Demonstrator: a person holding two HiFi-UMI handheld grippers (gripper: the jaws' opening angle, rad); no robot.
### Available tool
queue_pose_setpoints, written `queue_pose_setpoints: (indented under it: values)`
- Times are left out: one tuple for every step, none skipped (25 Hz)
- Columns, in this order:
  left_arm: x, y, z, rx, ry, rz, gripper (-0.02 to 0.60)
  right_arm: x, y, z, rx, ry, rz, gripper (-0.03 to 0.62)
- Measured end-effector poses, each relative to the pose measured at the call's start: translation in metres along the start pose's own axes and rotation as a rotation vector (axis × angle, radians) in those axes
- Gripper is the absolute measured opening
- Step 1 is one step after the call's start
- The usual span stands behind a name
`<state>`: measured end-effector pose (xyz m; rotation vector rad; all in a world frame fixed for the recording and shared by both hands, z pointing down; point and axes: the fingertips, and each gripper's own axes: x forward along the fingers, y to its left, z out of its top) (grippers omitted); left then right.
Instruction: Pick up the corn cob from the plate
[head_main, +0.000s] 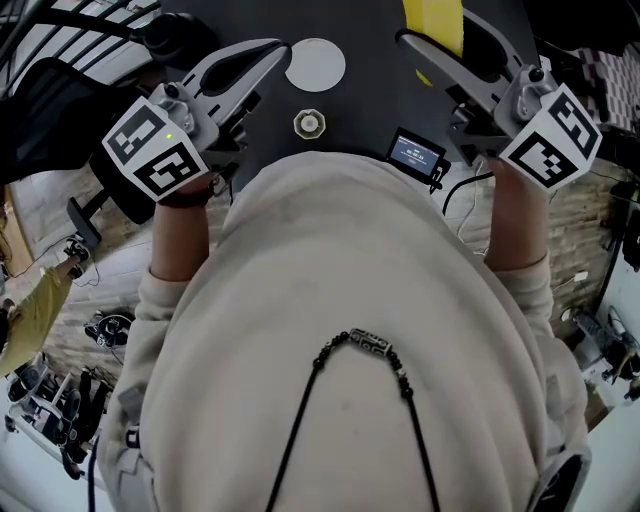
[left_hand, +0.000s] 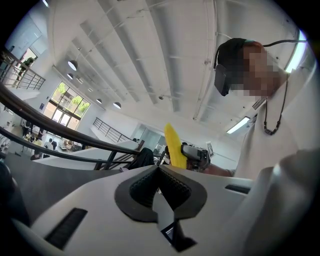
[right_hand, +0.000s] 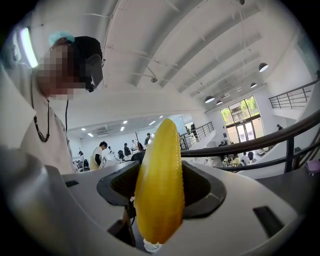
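My right gripper is shut on a yellow corn cob, which stands upright between the pads and points at the ceiling. In the head view the corn cob shows at the top edge, held in the right gripper. The white plate lies bare on the dark table, between the two grippers. My left gripper is shut with nothing in it. From the left gripper view, the left gripper has its pads touching, and the corn cob rises beyond them.
A small round cream object sits on the table below the plate. A small device with a lit screen and a cable lies near the table's front edge. The person's light sweater fills the lower head view. Both gripper views face a hall ceiling.
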<state>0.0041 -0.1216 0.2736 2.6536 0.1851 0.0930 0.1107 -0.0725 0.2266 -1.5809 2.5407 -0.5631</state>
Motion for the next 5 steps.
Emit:
queue_pose_setpoints:
  values:
    - [-0.0007,-0.0005,-0.0002,0.000,0.001,0.000,0.000,0.0012,0.0003,-0.0004,-0.001,0.002,0.000,0.267]
    - [-0.0019,-0.0014,-0.0008,-0.001,0.004,-0.001,0.000,0.0024,0.0008,-0.0011,0.001,0.005,-0.002,0.267]
    - [-0.0036,-0.0027,-0.0016,-0.002,0.007,-0.002,0.000,0.0035,0.0017,-0.0019,0.004,0.008,-0.003,0.267]
    - [-0.0056,-0.0042,-0.0025,-0.004,0.010,-0.004,0.000,0.0045,0.0028,-0.0027,0.008,0.010,-0.004,0.267]
    - [-0.0077,-0.0058,-0.0034,-0.005,0.013,-0.006,0.000,0.0056,0.0040,-0.0035,0.011,0.013,-0.005,0.267]
